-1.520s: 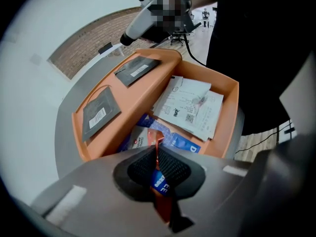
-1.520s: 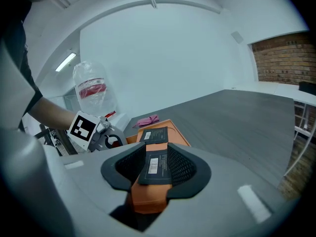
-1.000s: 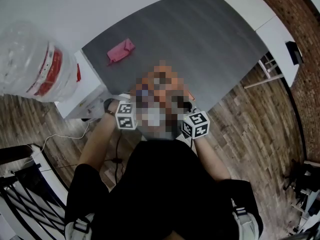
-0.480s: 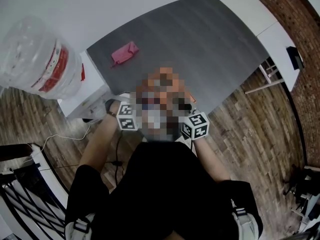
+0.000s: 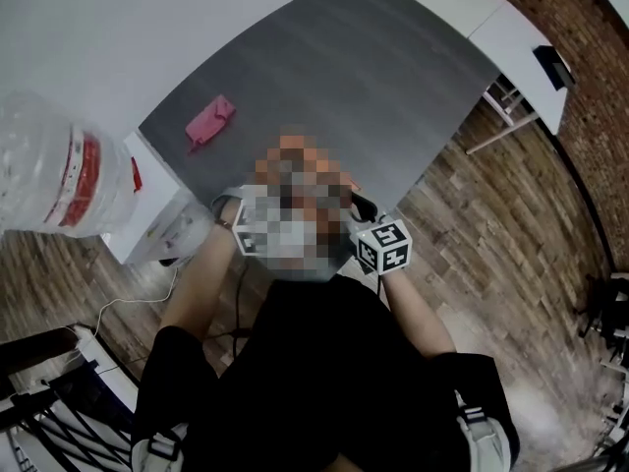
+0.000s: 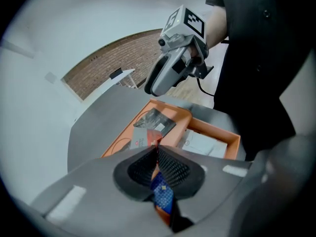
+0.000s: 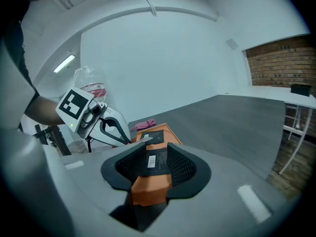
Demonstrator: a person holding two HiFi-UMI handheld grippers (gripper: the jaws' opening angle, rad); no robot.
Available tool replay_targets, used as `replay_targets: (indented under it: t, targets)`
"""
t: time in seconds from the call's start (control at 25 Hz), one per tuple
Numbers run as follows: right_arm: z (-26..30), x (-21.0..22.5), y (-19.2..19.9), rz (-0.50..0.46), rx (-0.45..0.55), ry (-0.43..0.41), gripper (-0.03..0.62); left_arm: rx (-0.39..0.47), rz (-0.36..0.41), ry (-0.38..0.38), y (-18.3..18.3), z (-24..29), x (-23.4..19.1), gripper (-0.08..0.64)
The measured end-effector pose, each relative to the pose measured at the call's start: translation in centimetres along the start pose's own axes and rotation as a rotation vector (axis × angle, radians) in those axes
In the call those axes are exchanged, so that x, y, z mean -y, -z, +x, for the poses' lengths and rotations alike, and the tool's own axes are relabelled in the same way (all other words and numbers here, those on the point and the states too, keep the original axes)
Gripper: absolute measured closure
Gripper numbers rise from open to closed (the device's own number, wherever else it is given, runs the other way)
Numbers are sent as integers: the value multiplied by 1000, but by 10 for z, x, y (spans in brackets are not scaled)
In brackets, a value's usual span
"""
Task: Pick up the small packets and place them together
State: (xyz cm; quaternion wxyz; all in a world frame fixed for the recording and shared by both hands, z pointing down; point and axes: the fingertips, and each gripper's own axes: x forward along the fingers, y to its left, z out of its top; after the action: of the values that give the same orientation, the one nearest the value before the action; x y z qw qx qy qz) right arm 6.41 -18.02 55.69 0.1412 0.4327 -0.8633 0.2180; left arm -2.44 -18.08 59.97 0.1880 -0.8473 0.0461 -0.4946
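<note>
In the left gripper view my left gripper (image 6: 157,153) is shut on a small blue packet (image 6: 162,197) that sticks out behind the pads. Below it lies an open orange box (image 6: 213,131) holding a dark packet (image 6: 156,122) and white packets (image 6: 205,145). My right gripper (image 7: 154,149) is shut on one end of that orange box (image 7: 147,184), which carries a black label (image 7: 154,161). From the left gripper view the right gripper (image 6: 151,89) reaches down to the box's far corner. In the head view a mosaic patch hides the box and both sets of jaws.
The grey table (image 5: 393,77) carries a pink object (image 5: 208,122) near its far left corner. A large water bottle (image 5: 59,165) stands on a white cabinet (image 5: 157,209) to the left. A white desk (image 5: 511,37) and a brick wall are at the right.
The head view has swung, so the table, pink object and bottle sit further left in the picture. The left gripper's cube has slipped partly behind the mosaic patch. The right cube keeps its place.
</note>
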Motion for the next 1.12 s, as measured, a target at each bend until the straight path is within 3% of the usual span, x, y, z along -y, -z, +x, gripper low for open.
replay_targets:
  t: [0.52, 0.68, 0.76, 0.8, 1.12]
  targets:
    - [-30, 25, 12, 84, 40, 119, 457, 15, 191, 76, -39, 34, -4, 548]
    - [-32, 27, 14, 93, 42, 125, 459, 22, 191, 68, -42, 38, -5, 527]
    - [-32, 27, 14, 92, 39, 122, 459, 25, 170, 78, -43, 38, -4, 434]
    - [-31, 27, 14, 91, 38, 120, 459, 26, 161, 82, -43, 37, -4, 420]
    - [-18, 16, 4, 56, 30, 73, 459, 36, 109, 65, -34, 21, -3, 425]
